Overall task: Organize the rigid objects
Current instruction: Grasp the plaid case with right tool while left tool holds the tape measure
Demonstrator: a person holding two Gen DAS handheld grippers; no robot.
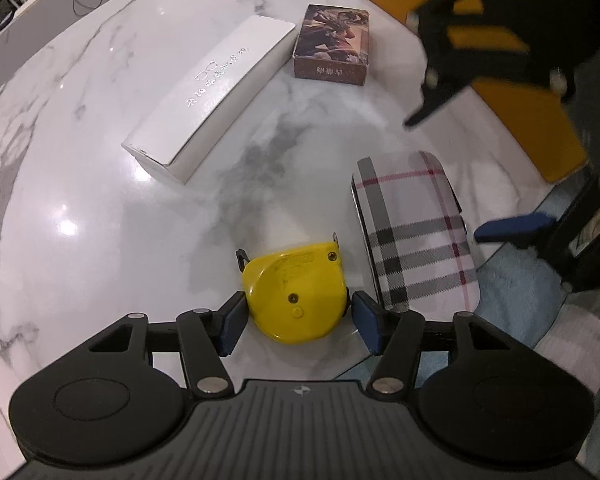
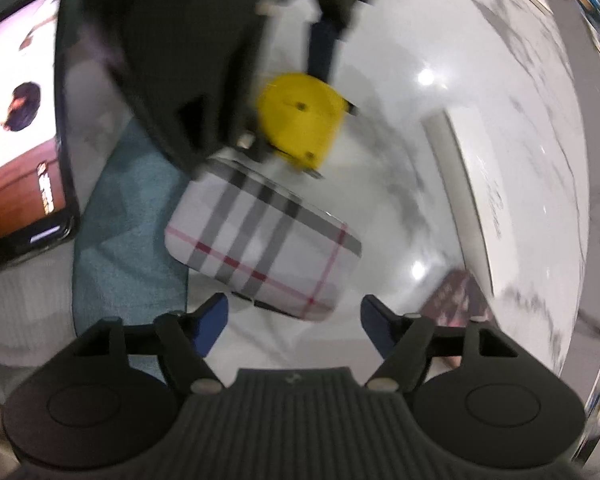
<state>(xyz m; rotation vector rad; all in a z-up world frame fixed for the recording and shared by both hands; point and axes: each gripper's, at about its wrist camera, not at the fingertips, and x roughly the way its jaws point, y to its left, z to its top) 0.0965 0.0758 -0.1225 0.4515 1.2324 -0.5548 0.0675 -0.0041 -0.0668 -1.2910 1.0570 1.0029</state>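
The left tongs point(image 1: 298, 322) pointed steeply down over the table point(image 1: 100, 208), jaws open astride the yellow tape measure point(image 1: 296, 288), pads just clear of its sides. A sound grip would need both pads squared on its flat flanks. The right tongs point(image 2: 294, 320) hung open and empty above the plaid case point(image 2: 260, 248).

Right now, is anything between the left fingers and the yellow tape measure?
Nothing visible. The yellow tape measure sits directly between the left gripper's open fingers, with small gaps on both sides. The plaid case lies beside it, outside the fingers.
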